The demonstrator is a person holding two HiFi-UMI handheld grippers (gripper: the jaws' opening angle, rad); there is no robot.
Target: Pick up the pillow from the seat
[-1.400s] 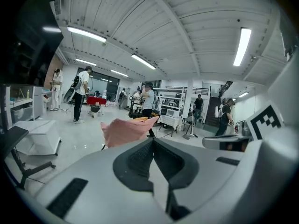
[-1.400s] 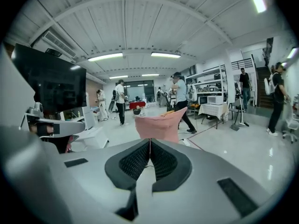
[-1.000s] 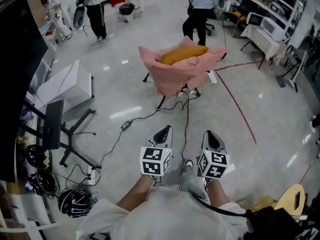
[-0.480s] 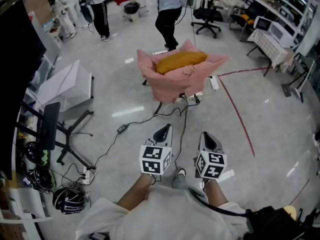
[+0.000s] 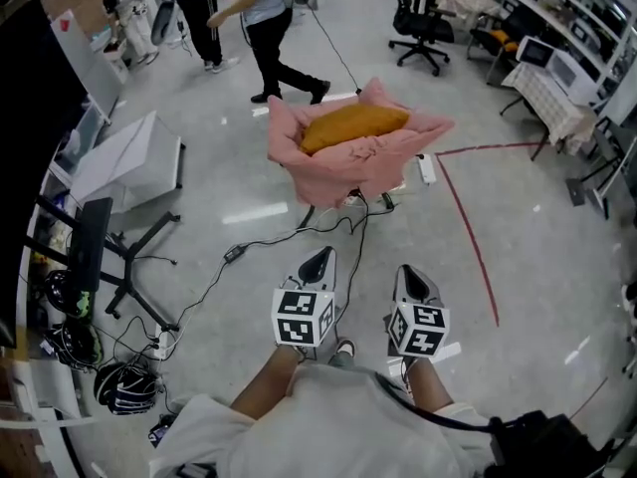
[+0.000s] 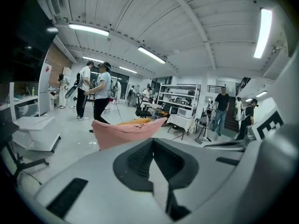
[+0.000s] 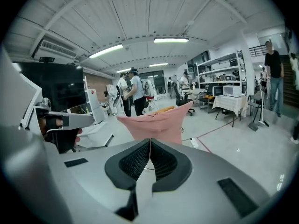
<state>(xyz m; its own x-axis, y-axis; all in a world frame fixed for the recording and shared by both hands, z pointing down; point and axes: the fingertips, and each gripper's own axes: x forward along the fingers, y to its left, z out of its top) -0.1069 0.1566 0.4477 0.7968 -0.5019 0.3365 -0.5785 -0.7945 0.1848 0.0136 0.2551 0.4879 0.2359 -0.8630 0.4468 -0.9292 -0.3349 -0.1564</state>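
An orange pillow (image 5: 353,124) lies on a seat draped in pink cloth (image 5: 350,165), up the middle of the head view, well ahead of both grippers. My left gripper (image 5: 320,258) and right gripper (image 5: 410,272) are side by side low in that view, both shut and empty, pointing toward the seat. In the left gripper view the pink cloth (image 6: 124,132) shows just beyond the closed jaws, with the pillow (image 6: 138,121) as a thin orange strip on top. The right gripper view has the pink cloth (image 7: 156,123) straight ahead and the pillow (image 7: 164,109) peeking over it.
Black cables (image 5: 261,242) trail over the floor between me and the seat. A stand with black legs (image 5: 119,267) and a white box (image 5: 124,162) are at the left. Red tape (image 5: 468,232) runs along the floor at right. Two people (image 5: 264,28) walk behind the seat.
Both grippers and I have moved closer to the seat, which now lies lower and larger in the head view. A person has walked leftward behind the seat.
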